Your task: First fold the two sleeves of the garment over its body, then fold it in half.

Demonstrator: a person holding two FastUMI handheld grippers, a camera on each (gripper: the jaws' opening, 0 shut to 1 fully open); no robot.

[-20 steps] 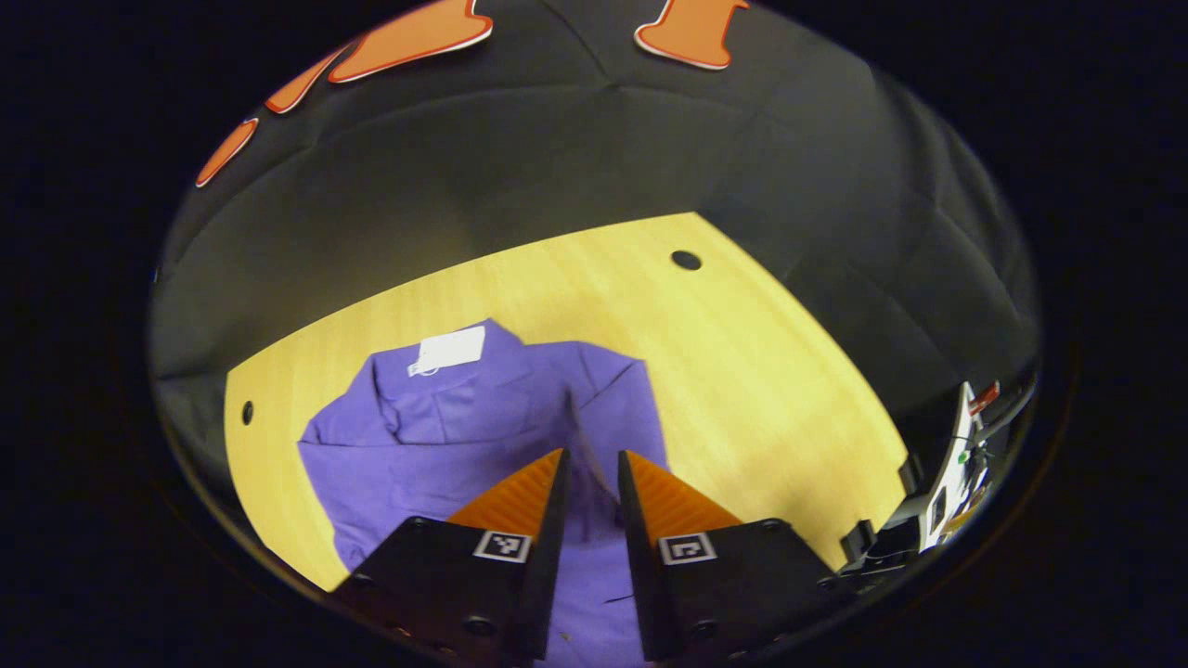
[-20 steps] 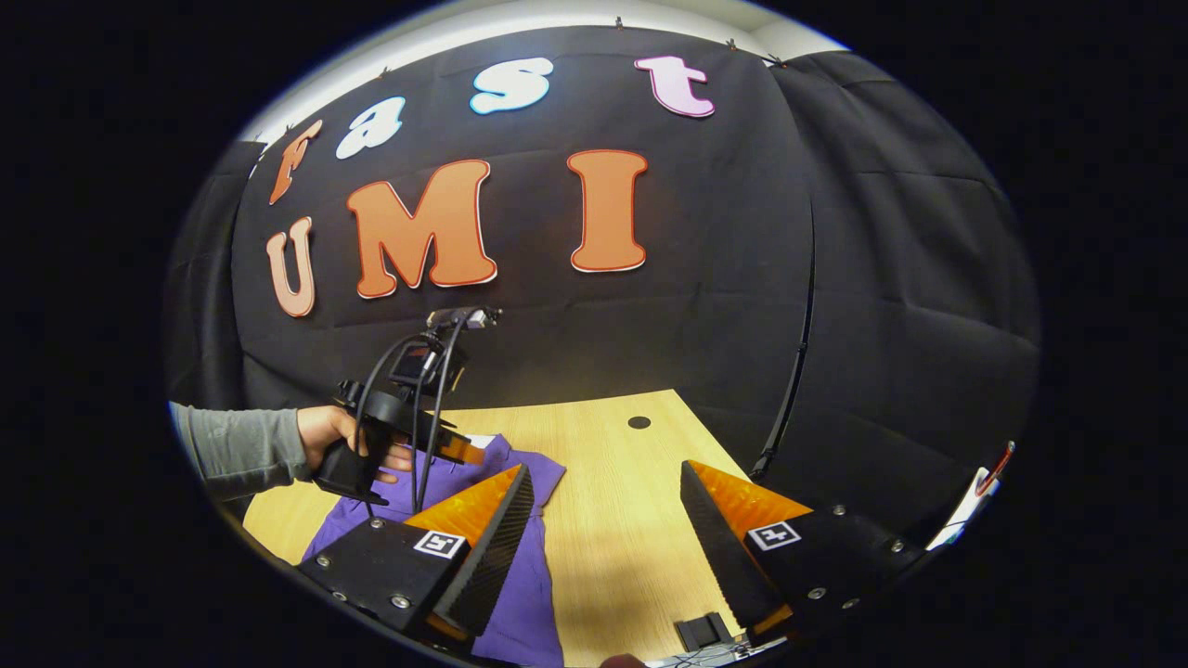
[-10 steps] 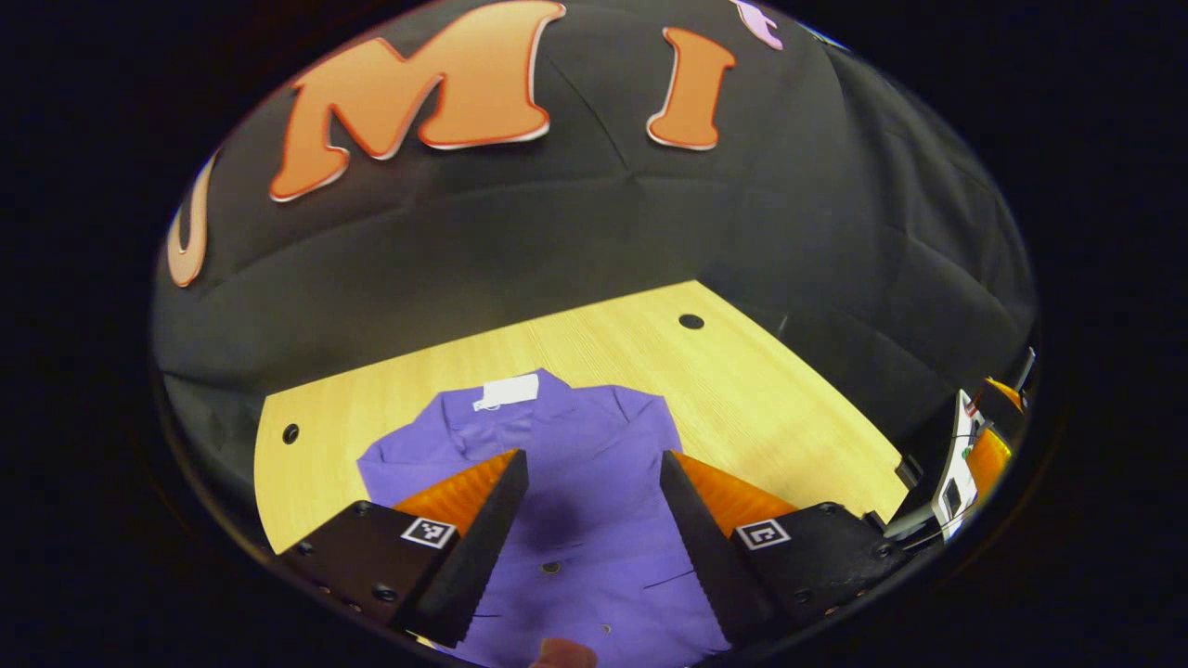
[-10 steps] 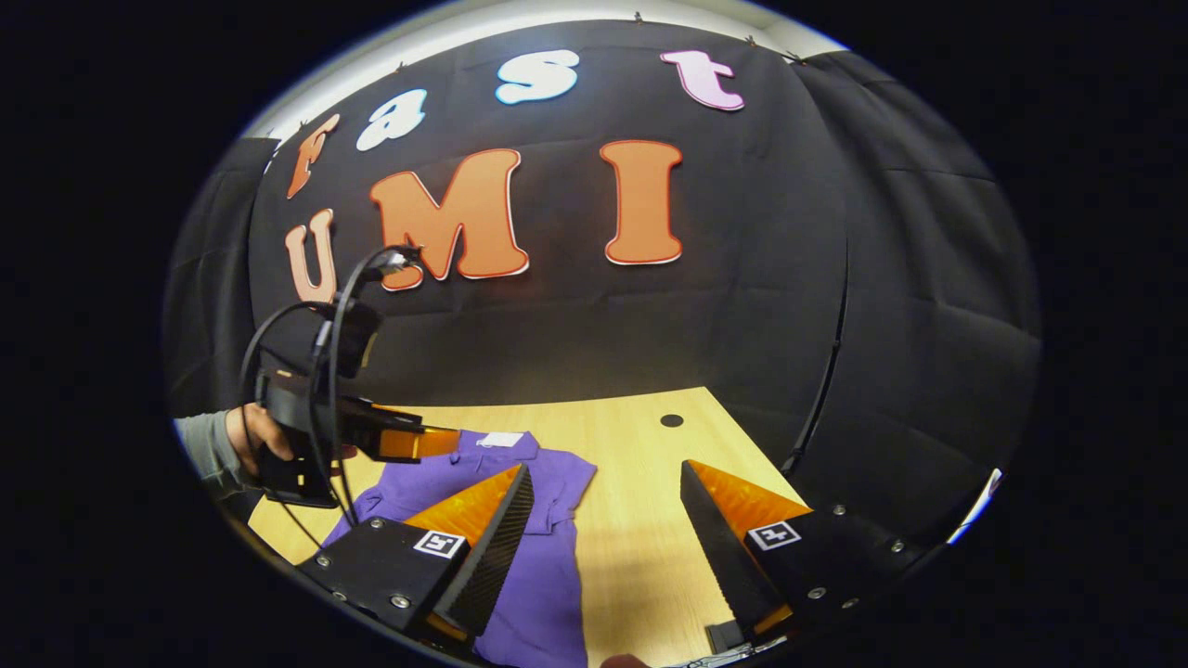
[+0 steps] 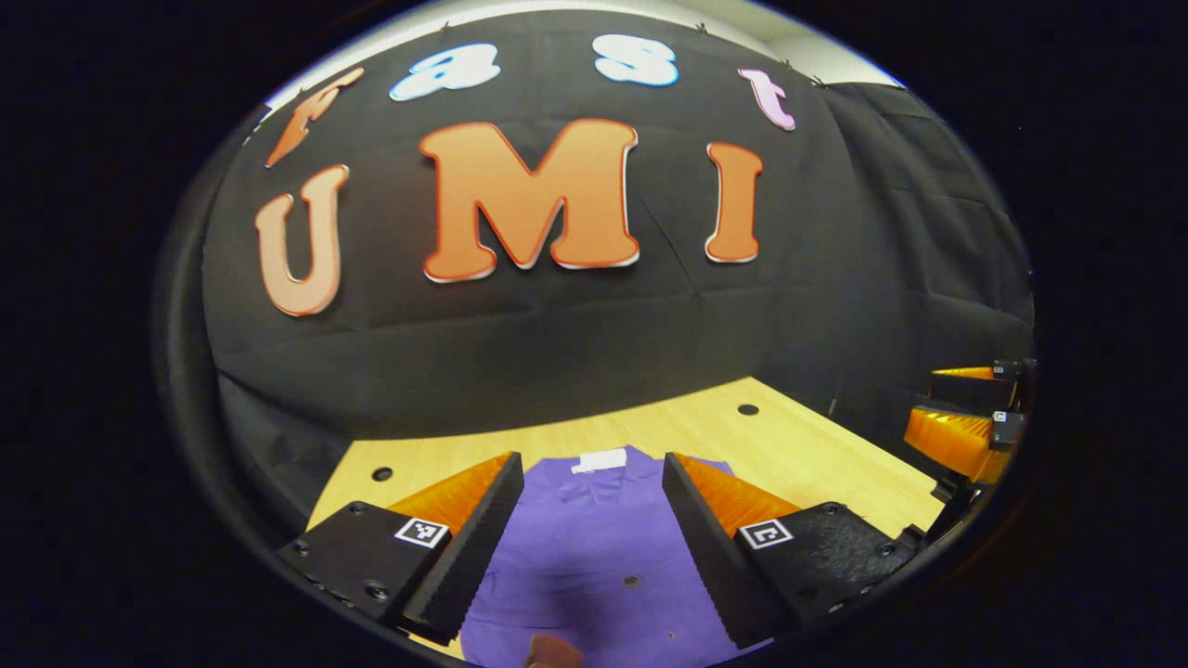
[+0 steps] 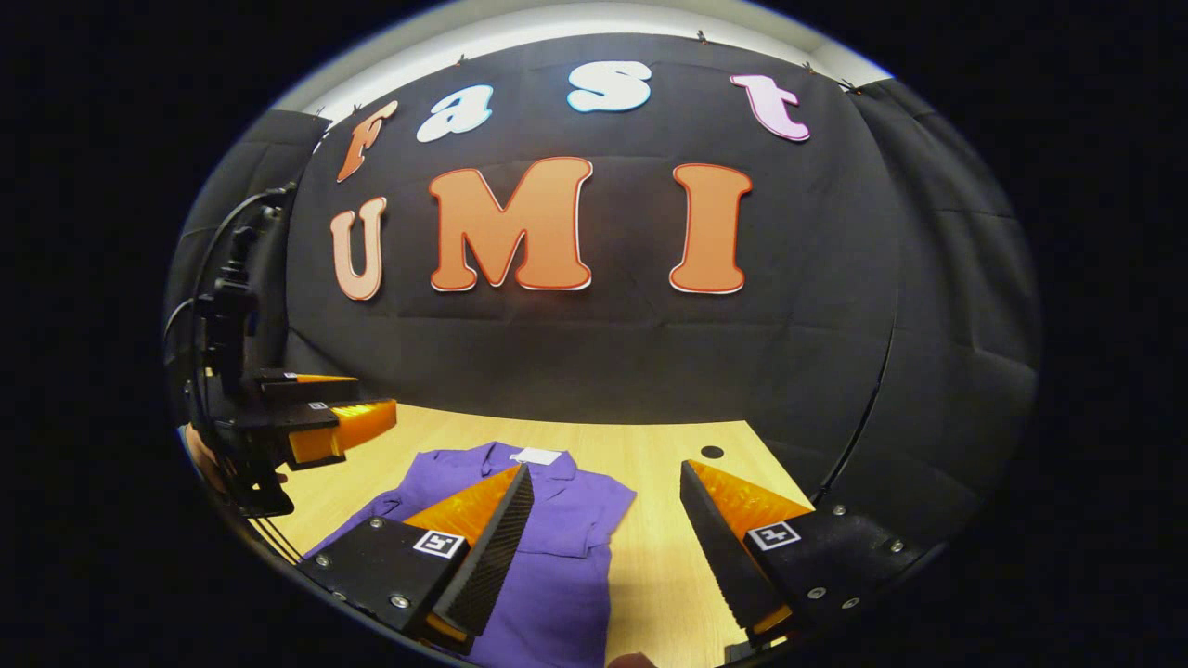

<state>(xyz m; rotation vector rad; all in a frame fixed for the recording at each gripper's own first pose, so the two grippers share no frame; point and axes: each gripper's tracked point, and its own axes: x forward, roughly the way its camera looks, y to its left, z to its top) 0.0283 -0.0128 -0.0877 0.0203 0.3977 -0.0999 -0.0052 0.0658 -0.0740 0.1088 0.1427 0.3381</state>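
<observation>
Left gripper view: the left gripper [image 5: 587,547] has let go of the purple garment [image 5: 594,575] it was pinching a second ago and has risen — its fingers now stand wide apart above the cloth, empty. The garment lies flat on the wooden table [image 5: 789,445] directly ahead of and below the fingers, white collar tag [image 5: 599,460] at its far end. Right gripper view: the right gripper [image 6: 603,547] also stands spread and empty; the garment [image 6: 548,557] lies under its left finger, bare table ahead and to its right up to the edge — the left gripper [image 6: 325,422] hovers well off to its left
</observation>
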